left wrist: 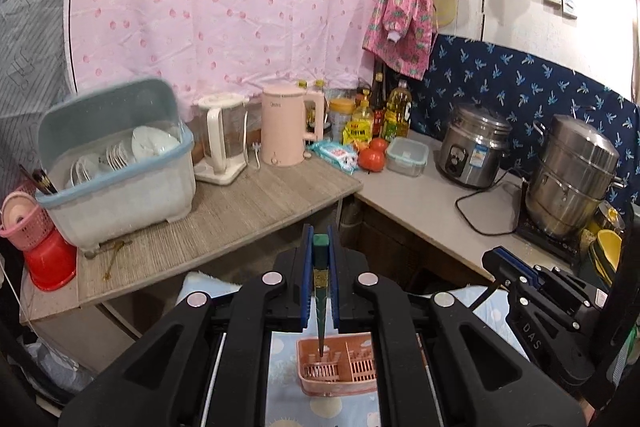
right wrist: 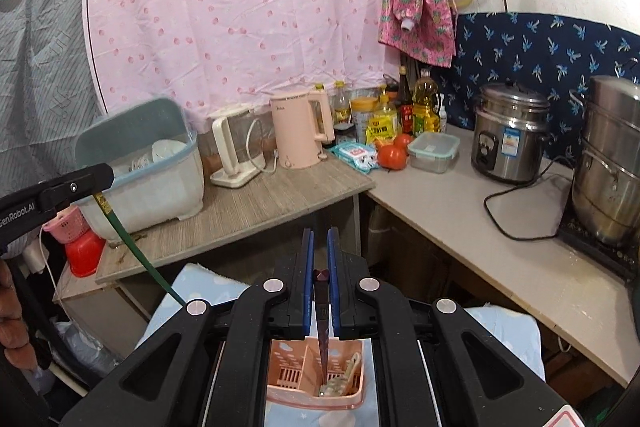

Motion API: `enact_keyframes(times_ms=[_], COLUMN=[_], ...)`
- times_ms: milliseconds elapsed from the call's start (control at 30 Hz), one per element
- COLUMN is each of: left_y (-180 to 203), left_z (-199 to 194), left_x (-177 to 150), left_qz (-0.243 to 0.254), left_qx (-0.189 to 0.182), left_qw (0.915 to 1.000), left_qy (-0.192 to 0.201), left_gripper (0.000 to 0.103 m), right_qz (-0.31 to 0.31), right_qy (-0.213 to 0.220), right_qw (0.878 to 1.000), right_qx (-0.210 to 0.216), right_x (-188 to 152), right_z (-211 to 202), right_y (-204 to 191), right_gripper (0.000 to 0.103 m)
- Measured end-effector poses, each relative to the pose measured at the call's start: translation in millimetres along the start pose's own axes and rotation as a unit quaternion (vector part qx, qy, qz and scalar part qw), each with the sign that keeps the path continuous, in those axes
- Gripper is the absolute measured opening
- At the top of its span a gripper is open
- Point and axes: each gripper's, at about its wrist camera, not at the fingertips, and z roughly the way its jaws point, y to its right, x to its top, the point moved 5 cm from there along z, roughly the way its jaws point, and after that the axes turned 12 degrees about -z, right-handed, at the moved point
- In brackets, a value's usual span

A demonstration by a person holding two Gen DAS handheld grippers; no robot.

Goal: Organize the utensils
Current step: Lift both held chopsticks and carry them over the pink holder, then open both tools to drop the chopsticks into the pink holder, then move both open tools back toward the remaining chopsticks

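Two chopsticks were in play, one per hand: my left gripper [left wrist: 321, 247] was clamped on a green chopstick [left wrist: 320, 303], my right gripper [right wrist: 320, 251] clamped on a dark chopstick [right wrist: 322, 319], each hanging tip-down above the pink caddy [left wrist: 340, 367] on the blue cloth [left wrist: 288, 359]. To do it well, I judged I should centre each tip over one compartment, lower until it sat inside, and only then release, so neither tipped out. The caddy had two compartments that I could see; the one under my right gripper already held some utensils, too jumbled to count. Beyond stood one dish rack [left wrist: 116, 167], two kettles, two tomatoes and two steel pots.
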Motion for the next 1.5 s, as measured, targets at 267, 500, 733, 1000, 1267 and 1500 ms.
enact_keyframes(times_ms=[267, 500, 733, 1000, 1267, 1500], left_y=[-22, -33, -42, -50, -58, -61], left_z=[29, 17, 2, -26, -35, -43], left_x=[-45, -60, -85, -120, -193, -249], left_qz=[-0.018, -0.027, -0.029, -0.027, -0.029, -0.024], left_qx=[0.021, 0.039, 0.05, 0.059, 0.063, 0.069], left_qw=[0.9988, 0.9984, 0.9974, 0.9966, 0.9912, 0.9844], left_qy=[-0.04, -0.03, -0.042, -0.051, -0.113, -0.16], left_gripper=[0.03, 0.054, 0.054, 0.054, 0.054, 0.054], right_qz=[-0.002, -0.003, -0.011, -0.009, 0.002, 0.004], right_qy=[-0.019, -0.002, -0.01, -0.031, -0.08, -0.133], right_qw=[0.999, 0.999, 0.998, 0.999, 0.996, 0.991], right_qx=[-0.037, -0.054, -0.057, -0.045, -0.037, -0.035], right_x=[-37, -50, -71, -107, -173, -233], right_z=[4, -27, -51, -76, -93, -106], right_y=[13, 19, 10, -5, -18, -27], right_gripper=[0.042, 0.05, 0.05, 0.05, 0.05, 0.05])
